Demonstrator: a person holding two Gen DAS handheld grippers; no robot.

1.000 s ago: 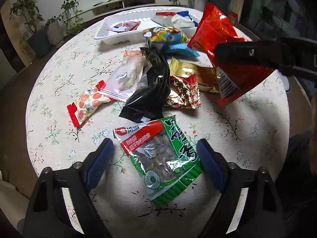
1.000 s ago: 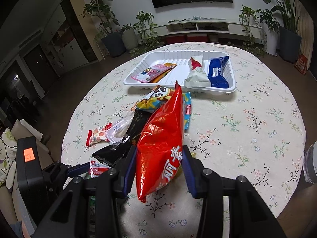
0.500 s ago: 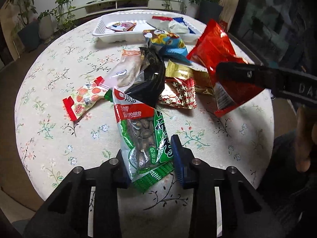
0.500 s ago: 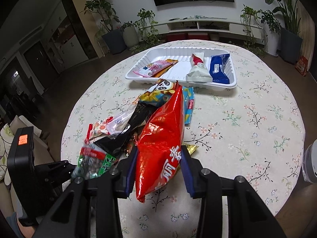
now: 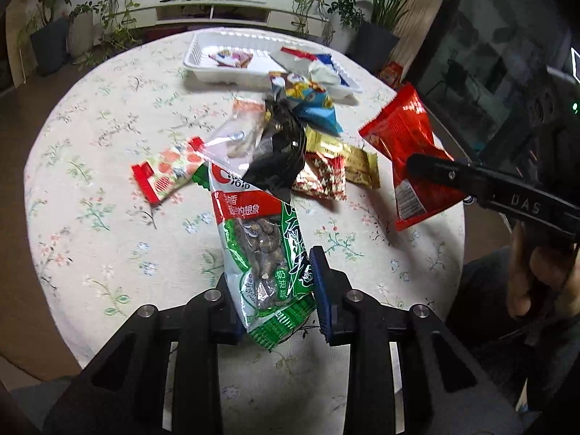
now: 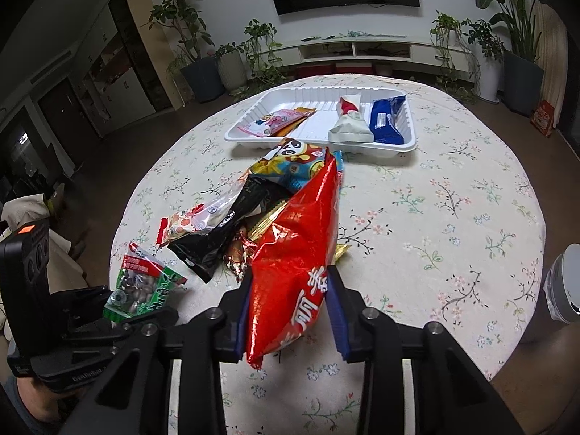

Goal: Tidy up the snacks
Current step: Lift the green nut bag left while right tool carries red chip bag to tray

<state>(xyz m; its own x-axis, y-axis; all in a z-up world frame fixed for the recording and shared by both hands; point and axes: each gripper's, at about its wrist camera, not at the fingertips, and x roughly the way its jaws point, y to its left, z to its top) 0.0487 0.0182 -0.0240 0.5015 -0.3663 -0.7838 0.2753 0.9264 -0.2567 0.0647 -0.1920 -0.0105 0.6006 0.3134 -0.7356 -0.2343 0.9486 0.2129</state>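
Note:
My left gripper [image 5: 277,295] is shut on a green seed packet [image 5: 259,239] with a red label and holds it lifted above the round table; it also shows in the right wrist view [image 6: 143,286]. My right gripper [image 6: 288,311] is shut on a big red snack bag [image 6: 297,250], held above the table; the bag also shows in the left wrist view [image 5: 409,156]. A white tray [image 6: 315,99] at the far side holds a pink packet, a white-and-red packet and a blue packet [image 6: 388,119].
A pile of loose snacks lies mid-table: a black bag [image 5: 279,152], a panda bag [image 6: 293,163], a red-and-white strawberry packet [image 5: 166,168], a clear packet [image 5: 239,134], gold and red foil packets [image 5: 326,174]. A grey container [image 6: 563,282] stands at the right edge.
My left gripper closed on the green seed packet and lifted it off the table. My right gripper kept hold of the red bag and rose slightly.

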